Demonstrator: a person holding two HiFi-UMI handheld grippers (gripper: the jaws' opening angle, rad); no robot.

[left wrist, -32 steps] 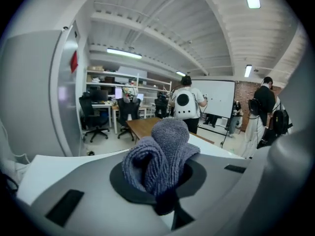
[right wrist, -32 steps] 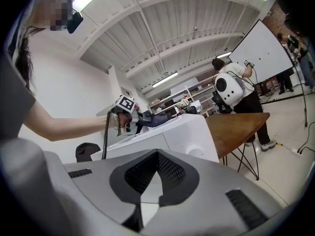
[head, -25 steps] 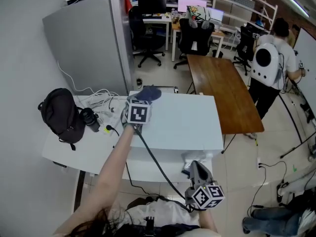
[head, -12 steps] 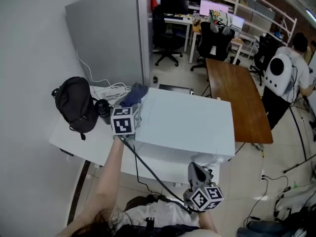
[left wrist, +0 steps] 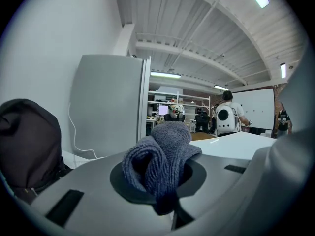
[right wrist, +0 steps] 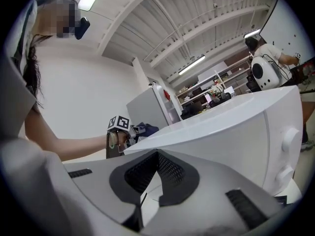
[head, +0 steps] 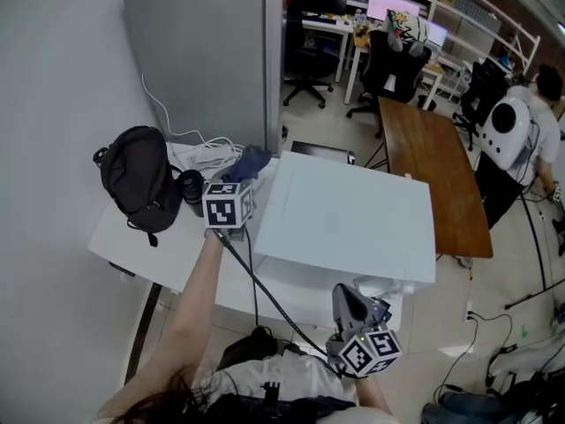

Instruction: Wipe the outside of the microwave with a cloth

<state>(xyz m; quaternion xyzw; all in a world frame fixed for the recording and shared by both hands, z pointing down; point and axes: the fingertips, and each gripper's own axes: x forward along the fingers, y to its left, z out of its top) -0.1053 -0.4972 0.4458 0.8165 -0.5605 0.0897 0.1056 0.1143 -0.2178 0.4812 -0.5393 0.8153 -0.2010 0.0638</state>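
The white microwave (head: 349,215) stands on a white table (head: 132,246); its top fills the middle of the head view. My left gripper (head: 237,193) is at the microwave's left side, shut on a blue-grey cloth (head: 249,162) that bunches up between the jaws (left wrist: 160,163). In the right gripper view the microwave (right wrist: 236,127) shows its front corner with two knobs, and the left gripper (right wrist: 120,132) with the cloth (right wrist: 145,129) appears beyond it. My right gripper (head: 346,303) hangs low in front of the microwave, jaws together with nothing between them.
A black backpack (head: 137,179) and a black bottle (head: 190,185) sit on the table left of the microwave, with white cables (head: 207,153) behind. A grey cabinet (head: 212,56) stands at the back. A brown table (head: 437,170) and a person with a white backpack (head: 512,122) are at right.
My left gripper with the cloth has moved from the microwave's top rear corner down to its left side. The right gripper has stayed low in front.
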